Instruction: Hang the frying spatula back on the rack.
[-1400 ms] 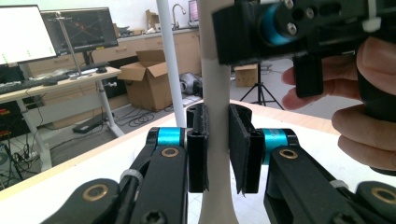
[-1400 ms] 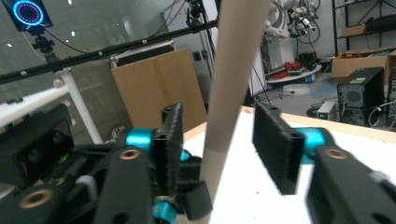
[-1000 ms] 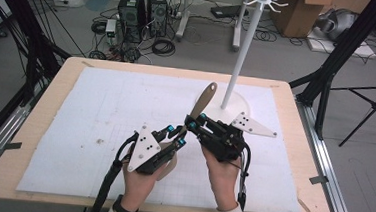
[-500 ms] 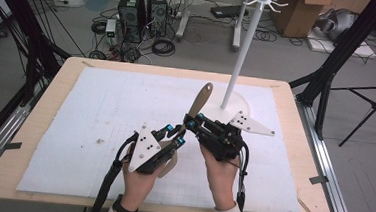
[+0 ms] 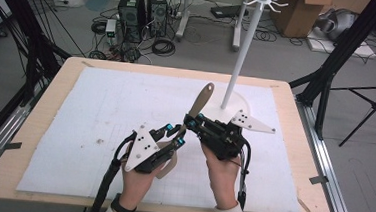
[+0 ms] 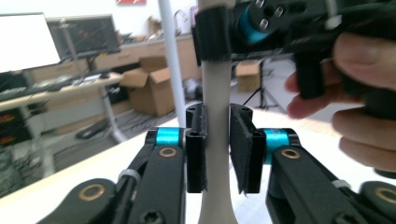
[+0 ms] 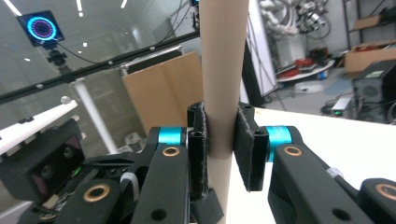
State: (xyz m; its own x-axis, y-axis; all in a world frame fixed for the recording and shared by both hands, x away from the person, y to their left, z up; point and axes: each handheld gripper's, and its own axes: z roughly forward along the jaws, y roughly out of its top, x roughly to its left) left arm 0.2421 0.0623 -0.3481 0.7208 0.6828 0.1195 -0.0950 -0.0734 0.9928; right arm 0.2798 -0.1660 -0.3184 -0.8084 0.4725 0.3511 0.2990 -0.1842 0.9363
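A beige wooden spatula (image 5: pixel 196 109) is held slanted above the white mat (image 5: pixel 75 113), its holed handle end raised toward the white stand (image 5: pixel 242 54); its handle (image 7: pixel 223 84) is clamped by the right gripper (image 5: pixel 191 121), jaws pressed to both sides; lower on the handle (image 6: pixel 215 140), the left gripper (image 5: pixel 178 134) is placed around it, its jaws having just been eased apart, a slim gap seen at the right pad; the wooden table (image 5: pixel 293 143) is seen beneath the mat.

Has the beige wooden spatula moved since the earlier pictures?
No. The beige wooden spatula keeps its tilt and place beside the white stand pole; the right gripper holds it.
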